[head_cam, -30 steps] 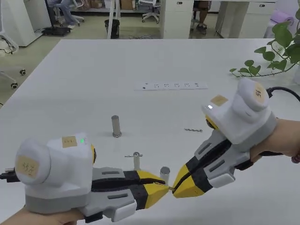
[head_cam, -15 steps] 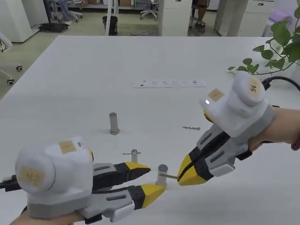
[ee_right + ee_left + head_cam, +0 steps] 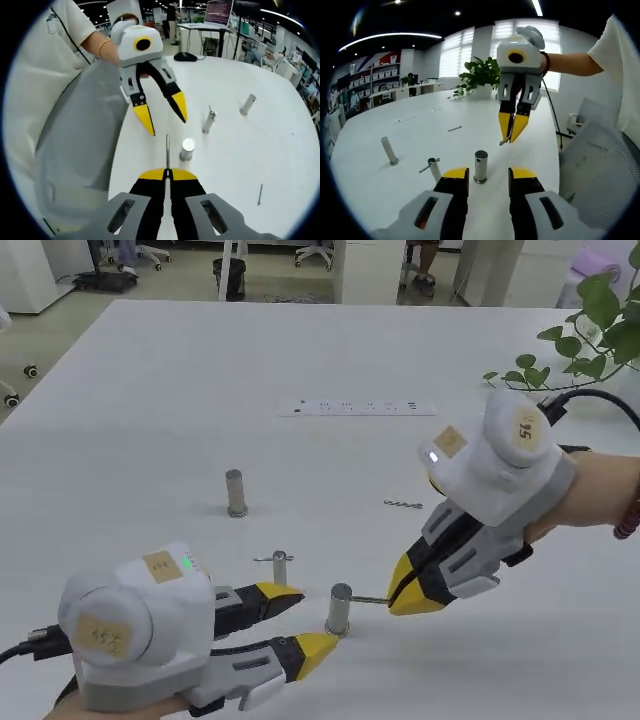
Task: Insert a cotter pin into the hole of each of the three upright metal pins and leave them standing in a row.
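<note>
My right tool (image 3: 398, 602), sticker "56", grips a cotter pin (image 3: 372, 599) pointing at the nearest metal pin (image 3: 340, 608). My left tool (image 3: 316, 618) stands open beside it. The worktop (image 3: 300, 350) runs wide to its far edge.

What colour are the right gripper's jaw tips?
Yellow. The right gripper, shut on a cotter pin, shows best in the head view.

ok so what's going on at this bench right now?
A person is fitting cotter pins into upright metal pins with two grippers. The right hand-held gripper is shut on a cotter pin, with its tip close to the nearest metal pin but not in yet. The left hand-held gripper is open just short of that pin. The middle pin already has a cotter pin through it. The far pin is bare, and a spare cotter pin lies on the table.
</note>
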Demonstrator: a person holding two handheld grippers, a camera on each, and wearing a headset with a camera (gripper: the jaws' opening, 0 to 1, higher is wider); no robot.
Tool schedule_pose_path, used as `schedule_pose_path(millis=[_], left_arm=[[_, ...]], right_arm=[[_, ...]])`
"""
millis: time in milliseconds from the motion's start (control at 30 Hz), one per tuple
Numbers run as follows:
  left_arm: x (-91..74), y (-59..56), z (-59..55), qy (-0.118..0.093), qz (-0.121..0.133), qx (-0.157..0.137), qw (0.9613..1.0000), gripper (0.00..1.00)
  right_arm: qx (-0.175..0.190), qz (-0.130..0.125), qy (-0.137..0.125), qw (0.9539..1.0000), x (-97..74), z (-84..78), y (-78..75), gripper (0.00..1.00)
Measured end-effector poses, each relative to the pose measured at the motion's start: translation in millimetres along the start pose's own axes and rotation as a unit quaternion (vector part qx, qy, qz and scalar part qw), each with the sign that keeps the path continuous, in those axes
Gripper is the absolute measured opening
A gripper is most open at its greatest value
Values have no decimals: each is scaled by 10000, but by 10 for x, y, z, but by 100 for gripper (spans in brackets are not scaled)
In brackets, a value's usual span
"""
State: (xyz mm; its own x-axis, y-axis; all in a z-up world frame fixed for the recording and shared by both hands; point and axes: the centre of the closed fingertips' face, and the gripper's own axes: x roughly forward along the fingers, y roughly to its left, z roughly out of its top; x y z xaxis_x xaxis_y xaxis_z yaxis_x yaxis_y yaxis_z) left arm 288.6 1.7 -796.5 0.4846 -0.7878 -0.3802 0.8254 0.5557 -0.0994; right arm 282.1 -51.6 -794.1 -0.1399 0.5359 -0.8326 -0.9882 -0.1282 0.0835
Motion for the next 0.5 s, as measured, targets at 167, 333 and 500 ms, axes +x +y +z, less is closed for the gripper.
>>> schedule_pose_path(millis=[167, 333, 500], left_arm=[[85, 57, -44, 73, 72, 11, 9999, 30], [142, 94, -79, 172, 141, 19, 9997, 29], [200, 127, -90, 185, 172, -27, 9997, 27]], right_arm=[[-30, -8, 85, 10000, 28, -37, -65, 3], [-104, -23, 252, 9996, 48, -113, -125, 3], [-113, -33, 405, 9991, 69, -210, -191, 3]])
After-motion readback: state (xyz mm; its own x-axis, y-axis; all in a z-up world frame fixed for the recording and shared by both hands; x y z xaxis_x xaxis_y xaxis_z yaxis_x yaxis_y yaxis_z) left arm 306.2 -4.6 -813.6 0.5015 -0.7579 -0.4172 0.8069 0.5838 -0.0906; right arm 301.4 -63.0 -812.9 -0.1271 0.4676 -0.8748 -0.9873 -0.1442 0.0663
